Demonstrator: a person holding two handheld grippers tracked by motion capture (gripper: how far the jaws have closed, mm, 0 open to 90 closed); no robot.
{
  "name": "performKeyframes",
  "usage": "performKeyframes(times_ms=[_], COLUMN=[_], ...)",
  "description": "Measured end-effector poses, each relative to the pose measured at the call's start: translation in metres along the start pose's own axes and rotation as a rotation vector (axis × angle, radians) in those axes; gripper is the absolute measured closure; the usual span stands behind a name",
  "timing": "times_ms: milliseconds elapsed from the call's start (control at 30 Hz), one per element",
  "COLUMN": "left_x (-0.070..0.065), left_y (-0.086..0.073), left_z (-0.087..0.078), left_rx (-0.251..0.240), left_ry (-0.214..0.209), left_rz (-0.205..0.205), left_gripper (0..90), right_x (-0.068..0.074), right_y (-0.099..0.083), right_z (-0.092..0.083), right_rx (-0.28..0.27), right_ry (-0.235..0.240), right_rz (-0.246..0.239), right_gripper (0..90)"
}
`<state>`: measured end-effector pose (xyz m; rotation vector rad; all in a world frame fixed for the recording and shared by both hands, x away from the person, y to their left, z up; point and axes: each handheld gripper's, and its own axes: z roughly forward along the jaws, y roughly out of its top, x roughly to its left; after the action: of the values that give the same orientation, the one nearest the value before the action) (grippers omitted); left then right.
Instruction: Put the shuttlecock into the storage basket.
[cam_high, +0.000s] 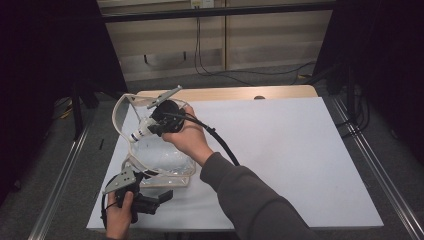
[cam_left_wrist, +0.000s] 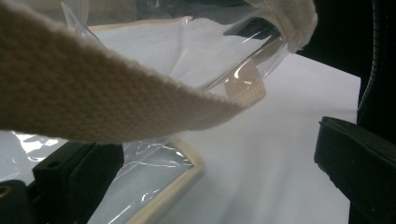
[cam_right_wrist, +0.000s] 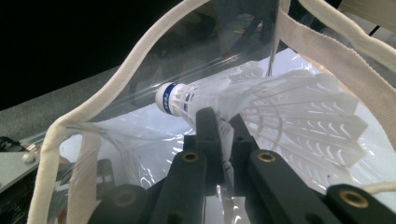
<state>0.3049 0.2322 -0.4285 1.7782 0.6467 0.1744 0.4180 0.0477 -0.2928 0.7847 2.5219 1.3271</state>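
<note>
A white feather shuttlecock (cam_right_wrist: 261, 100) with a blue-banded cork is pinched by its skirt in my right gripper (cam_right_wrist: 219, 119), which is shut on it. In the high view the shuttlecock (cam_high: 140, 131) hangs level at the mouth of a clear plastic bag (cam_high: 160, 162) with cream webbing trim, cork pointing left. The right gripper (cam_high: 152, 126) comes in from the right. My left gripper (cam_high: 155, 200) rests at the bag's near edge. Its jaws stand wide apart in the left gripper view, where the bag's film (cam_left_wrist: 154, 46) drapes over the left jaw and a cream handle strap (cam_left_wrist: 93, 102) crosses close in front.
The bag stands on a white board (cam_high: 280, 150) laid over a wooden table (cam_high: 225, 93). Metal rails (cam_high: 372, 165) run along both sides. Cables (cam_high: 240, 75) lie on the floor behind. Dark curtains flank the scene.
</note>
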Motion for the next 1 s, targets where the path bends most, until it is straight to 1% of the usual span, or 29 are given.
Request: performKeyframes(times_ms=[67, 133, 200, 367, 867, 1000], left_x=[0.000, 0.001, 0.001, 0.000, 0.000, 0.000], left_y=[0.000, 0.000, 0.000, 0.000, 0.001, 0.001], left_z=[-0.001, -0.001, 0.000, -0.001, -0.001, -0.001], left_rx=[0.004, 0.002, 0.003, 0.000, -0.004, -0.006], left_ry=[0.002, -0.002, -0.002, 0.002, 0.003, 0.000], left_rz=[0.004, 0.003, 0.004, 0.002, 0.004, 0.002], left_gripper=[1.4, 1.4, 1.4, 1.5, 1.5, 1.5], right_x=[0.000, 0.001, 0.002, 0.002, 0.004, 0.005], right_y=[0.000, -0.001, -0.001, -0.004, -0.011, -0.011], right_z=[0.001, 0.003, 0.004, 0.007, 0.016, 0.017], right_rx=[-0.005, -0.002, -0.001, 0.005, -0.012, -0.022], right_ry=[0.003, -0.004, 0.000, -0.017, -0.043, -0.044], right_rz=[0.006, 0.003, 0.002, 0.007, 0.037, 0.036], right_gripper=[87.7, 87.7, 87.7, 87.7, 87.5, 87.5])
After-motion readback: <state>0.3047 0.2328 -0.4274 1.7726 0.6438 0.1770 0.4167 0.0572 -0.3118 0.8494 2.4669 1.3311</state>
